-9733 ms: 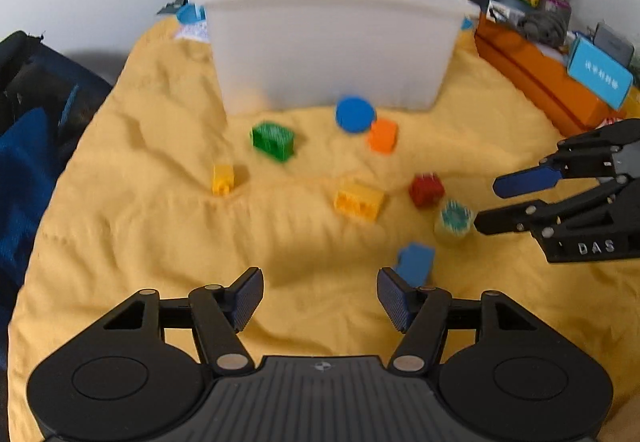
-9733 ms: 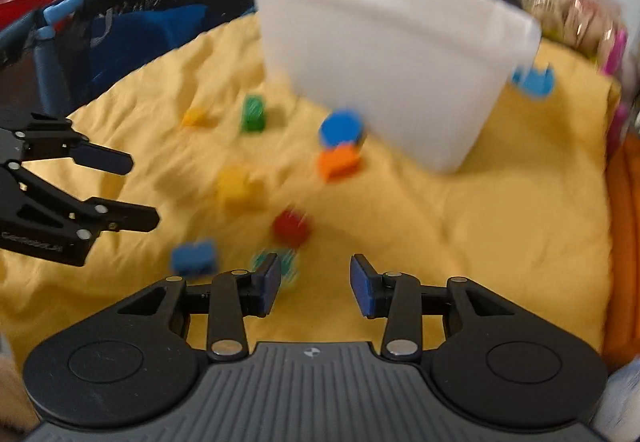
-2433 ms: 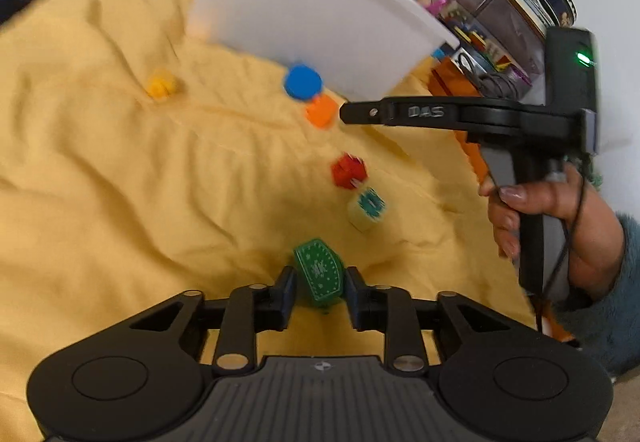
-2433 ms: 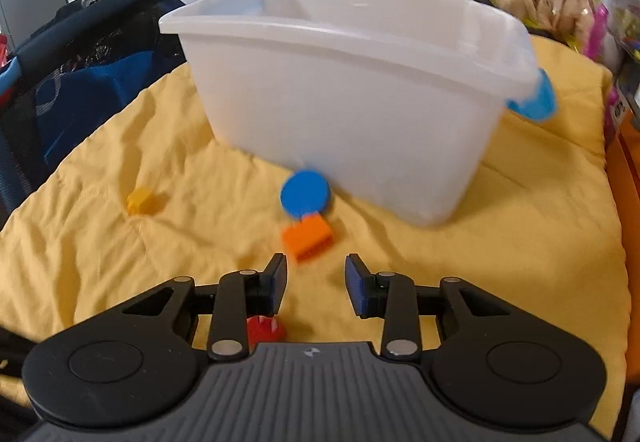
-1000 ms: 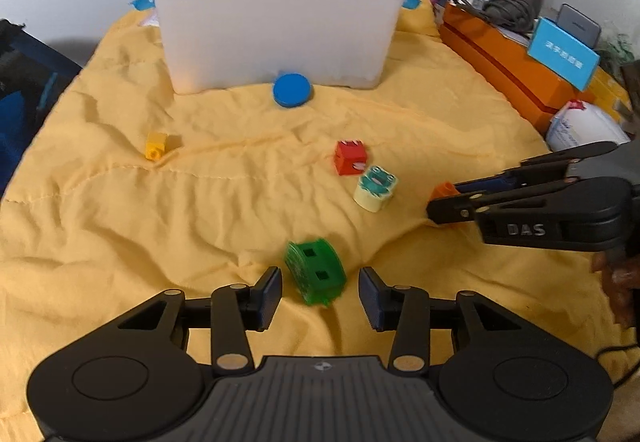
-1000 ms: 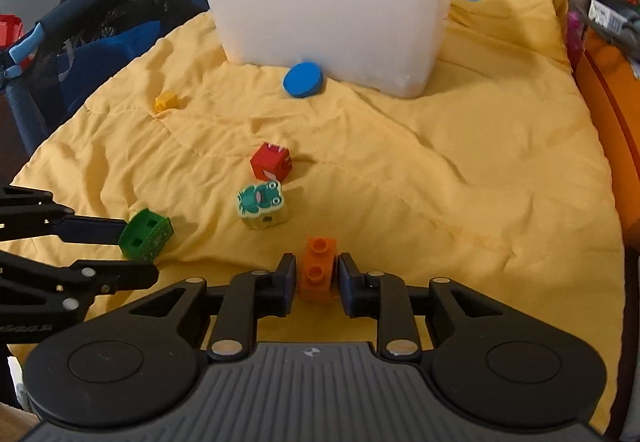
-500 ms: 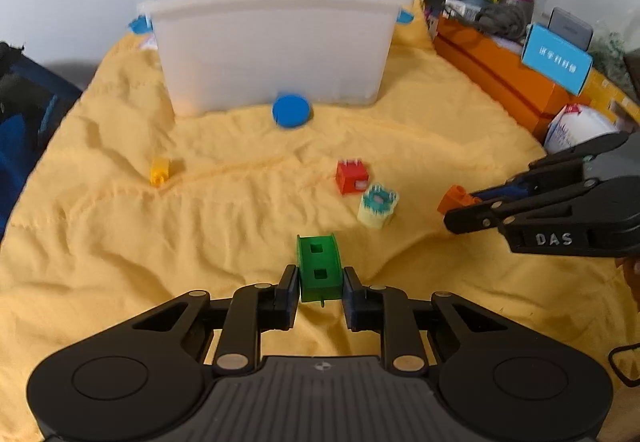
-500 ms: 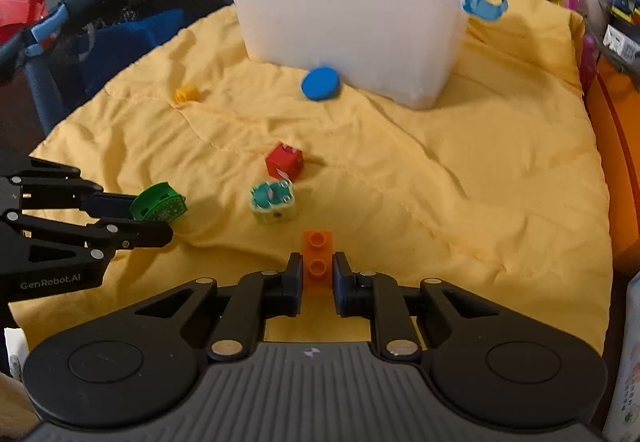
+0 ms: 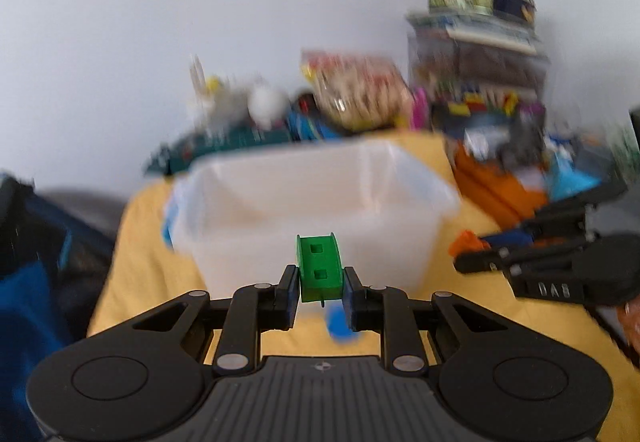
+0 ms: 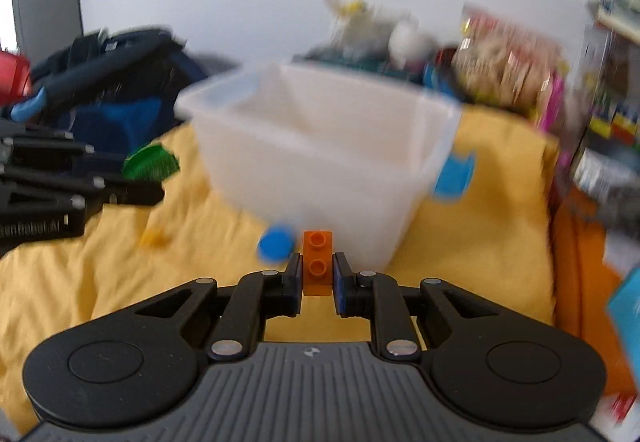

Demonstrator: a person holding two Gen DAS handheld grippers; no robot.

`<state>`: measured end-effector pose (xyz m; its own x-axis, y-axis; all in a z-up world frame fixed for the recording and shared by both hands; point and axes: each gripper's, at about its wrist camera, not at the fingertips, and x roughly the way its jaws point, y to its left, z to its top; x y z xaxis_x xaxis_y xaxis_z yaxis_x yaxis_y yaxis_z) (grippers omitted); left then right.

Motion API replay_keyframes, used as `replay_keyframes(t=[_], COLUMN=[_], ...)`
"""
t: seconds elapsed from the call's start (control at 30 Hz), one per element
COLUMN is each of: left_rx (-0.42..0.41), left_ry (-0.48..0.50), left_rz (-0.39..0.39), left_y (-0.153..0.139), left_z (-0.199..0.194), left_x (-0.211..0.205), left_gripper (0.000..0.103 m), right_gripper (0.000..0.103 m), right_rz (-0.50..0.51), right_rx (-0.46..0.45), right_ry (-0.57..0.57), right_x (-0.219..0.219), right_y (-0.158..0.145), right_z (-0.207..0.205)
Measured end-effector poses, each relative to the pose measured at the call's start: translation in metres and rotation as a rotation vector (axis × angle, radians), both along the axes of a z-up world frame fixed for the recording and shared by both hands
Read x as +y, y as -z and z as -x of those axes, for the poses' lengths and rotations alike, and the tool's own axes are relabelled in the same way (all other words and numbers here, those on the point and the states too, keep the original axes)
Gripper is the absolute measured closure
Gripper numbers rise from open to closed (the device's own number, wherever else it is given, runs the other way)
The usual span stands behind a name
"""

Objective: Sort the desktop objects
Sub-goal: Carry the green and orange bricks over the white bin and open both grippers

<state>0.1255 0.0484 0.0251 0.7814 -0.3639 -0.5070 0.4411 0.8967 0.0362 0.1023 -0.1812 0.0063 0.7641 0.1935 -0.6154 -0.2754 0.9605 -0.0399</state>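
Observation:
My left gripper (image 9: 321,284) is shut on a green block (image 9: 320,268) and holds it in the air in front of the white plastic bin (image 9: 312,198). In the right wrist view my right gripper (image 10: 317,276) is shut on an orange two-stud brick (image 10: 317,262), also raised before the bin (image 10: 320,146). Each gripper shows in the other's view: the right gripper (image 9: 472,256) at right with the orange brick (image 9: 464,242), the left gripper (image 10: 158,178) at left with the green block (image 10: 150,162). A blue disc (image 10: 276,244) lies on the yellow cloth (image 10: 120,274) by the bin's base.
A small yellow piece (image 10: 154,238) lies on the cloth at left. Dark blue bags (image 10: 116,98) sit to the left of the cloth. Behind the bin are snack bags (image 9: 356,98), boxes and stacked clutter; an orange box (image 9: 496,190) lies at right. Both views are motion-blurred.
Both grippers have risen off the cloth with their blocks and tilted up toward the bin. The red and teal blocks on the cloth have dropped out of view.

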Motion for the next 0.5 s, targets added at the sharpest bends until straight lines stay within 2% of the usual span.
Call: replay_keyframes(t=[0.1, 0.2, 0.33, 0.43, 0.5], left_rx=[-0.036, -0.058, 0.017, 0.040, 0.075], left_ry=[-0.007, -0.005, -0.016, -0.017, -0.009], left_rz=[0.002, -0.026, -0.014, -0.032, -0.005], left_y=[-0.017, -0.021, -0.014, -0.009, -0.007], left_z=[-0.025, -0.050, -0.084, -0.100, -0.107], left_x=[-0.002, -0.008, -0.010, -0.013, -0.013], left_gripper=[0.078, 0.078, 0.078, 0.078, 0.078], right_gripper=[0.086, 0.086, 0.086, 0.086, 0.086], right_rz=[-0.013, -0.028, -0.020, -0.030, -0.050], right_rx=[-0.037, -0.072, -0.076, -0.039, -0.014], right_ry=[0.018, 0.034, 0.043, 0.043, 0.043], right_x=[0.000, 0.002, 0.006, 0.008, 0.009], right_y=[-0.014, -0.028, -0.040, -0.038, -0.035], right_z=[-0.022, -0.045, -0.075, -0.093, -0.101])
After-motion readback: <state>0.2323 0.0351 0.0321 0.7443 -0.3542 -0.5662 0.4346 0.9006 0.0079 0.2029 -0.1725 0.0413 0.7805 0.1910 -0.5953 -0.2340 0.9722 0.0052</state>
